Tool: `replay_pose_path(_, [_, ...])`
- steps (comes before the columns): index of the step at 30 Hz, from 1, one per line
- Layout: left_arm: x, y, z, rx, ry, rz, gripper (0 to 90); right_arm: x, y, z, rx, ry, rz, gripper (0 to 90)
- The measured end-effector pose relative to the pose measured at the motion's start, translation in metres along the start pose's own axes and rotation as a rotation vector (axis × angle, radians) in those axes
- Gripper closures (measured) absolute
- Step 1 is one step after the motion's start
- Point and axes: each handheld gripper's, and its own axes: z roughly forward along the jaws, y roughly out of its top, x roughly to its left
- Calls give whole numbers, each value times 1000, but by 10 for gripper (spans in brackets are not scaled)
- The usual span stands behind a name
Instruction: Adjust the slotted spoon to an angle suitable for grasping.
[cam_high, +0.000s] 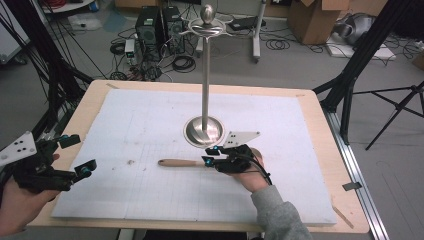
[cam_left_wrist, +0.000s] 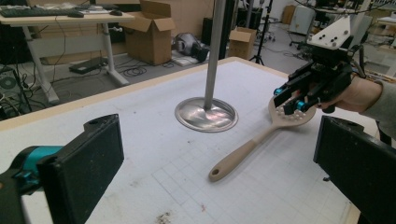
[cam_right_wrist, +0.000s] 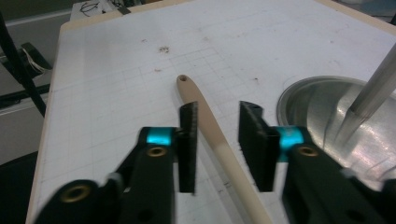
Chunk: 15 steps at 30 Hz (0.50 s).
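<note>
Two black jaws of the right gripper (cam_right_wrist: 217, 149) stand apart on either side of a beige spoon (cam_right_wrist: 210, 128), straddling its handle with a gap left on each side; nothing is clamped yet. The spoon lies flat on the white mat (cam_high: 150, 120), just in front of the round base of the metal stand (cam_high: 204, 131), its handle pointing away from the stand toward the left gripper (cam_high: 75, 157), its perforated head under the right gripper.

Biggest risk, as I judge it: the jaws close off-centre. The handle is slim, rounded and smooth, and it sits closer to one jaw than the other, so a squeeze may roll it sideways or pinch it aslant, letting the spoon swing or slip on lifting. The stand is the other hazard. Its base is just beside the right gripper and its pole rises high, so a careless lift or swing toward it could knock it.

Well away from the stand, the left gripper hovers with jaws wide open, holding nothing. Beyond the table are cartons, cables and tripod legs, none obstructing.
</note>
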Motion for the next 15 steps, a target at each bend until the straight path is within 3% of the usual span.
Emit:
replay_pose_path(9, [0,-4,1,14,2,-9,20,-2,-3,12,35,-22,38,879])
replay_pose_path(15, [0,-6,0,21,6,-10,20,-2,-4,24,62,-10,37,892])
